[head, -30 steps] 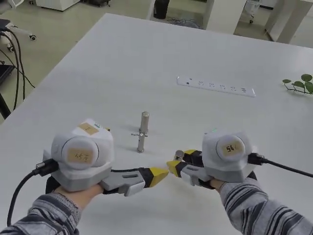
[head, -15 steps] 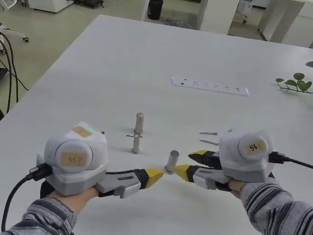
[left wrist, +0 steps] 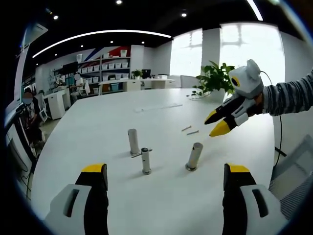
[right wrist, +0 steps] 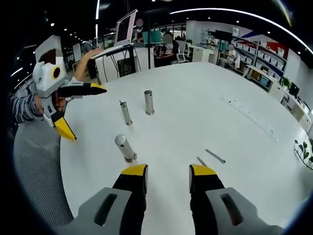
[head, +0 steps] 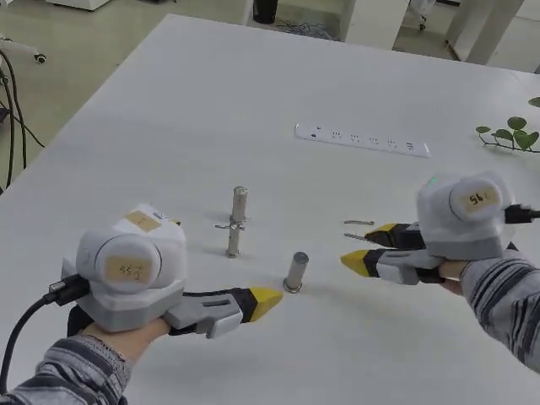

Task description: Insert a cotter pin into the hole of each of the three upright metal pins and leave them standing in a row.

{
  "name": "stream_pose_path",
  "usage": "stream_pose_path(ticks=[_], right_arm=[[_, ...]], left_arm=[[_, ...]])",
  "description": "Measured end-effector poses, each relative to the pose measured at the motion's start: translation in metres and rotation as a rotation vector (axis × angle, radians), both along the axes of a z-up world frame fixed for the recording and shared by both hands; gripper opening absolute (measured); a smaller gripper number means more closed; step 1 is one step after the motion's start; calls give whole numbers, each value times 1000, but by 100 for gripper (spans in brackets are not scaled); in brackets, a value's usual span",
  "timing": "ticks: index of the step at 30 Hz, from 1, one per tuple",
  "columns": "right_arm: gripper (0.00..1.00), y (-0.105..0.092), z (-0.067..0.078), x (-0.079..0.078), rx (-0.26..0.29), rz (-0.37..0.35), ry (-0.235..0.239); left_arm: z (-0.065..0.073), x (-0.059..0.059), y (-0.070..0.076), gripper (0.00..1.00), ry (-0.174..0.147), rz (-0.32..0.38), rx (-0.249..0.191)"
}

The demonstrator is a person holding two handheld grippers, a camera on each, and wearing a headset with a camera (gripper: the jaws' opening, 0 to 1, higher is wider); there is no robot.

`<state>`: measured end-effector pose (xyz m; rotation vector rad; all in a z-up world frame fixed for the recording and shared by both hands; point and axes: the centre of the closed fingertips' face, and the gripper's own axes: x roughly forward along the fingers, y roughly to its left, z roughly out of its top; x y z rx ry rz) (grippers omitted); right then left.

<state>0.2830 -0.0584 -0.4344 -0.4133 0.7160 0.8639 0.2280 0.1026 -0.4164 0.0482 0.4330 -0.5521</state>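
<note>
In the head view, paper tags with handwritten numbers are sitting on both grippers. The one on the left gripper (head: 253, 302) is looking like "55", and the one on the right gripper (head: 369, 246) is too tilted to read surely. A white power strip (head: 363, 141) is lying farther back on the table (head: 169, 126), with a plant sprig (head: 510, 135) at the right edge. The rear pin (head: 240, 202) is standing upright. The middle pin (head: 234, 239) just before it is carrying a fitted cotter pin (head: 224, 227) crosswise. The near pin (head: 296, 272) is standing between the two grippers, touching neither.

In the left gripper view, the jaws are gaping wide and holding nothing, and all three pins are standing ahead.

In the right gripper view, the jaws are standing narrowly apart and empty. Two loose cotter pins (right wrist: 215, 156) are lying just ahead, with the near pin off to the left.
</note>
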Motion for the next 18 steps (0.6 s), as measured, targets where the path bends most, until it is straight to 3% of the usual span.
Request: stream_pose_path(ticks=[6,18], right_arm=[[29,-14,-6,17,-103,42,0],[21,-29,-29,44,-210,85,41]], left_arm=[[1,0,-3,97,0,-7,-12],[-4,0,-6,95,14,-19,-8]])
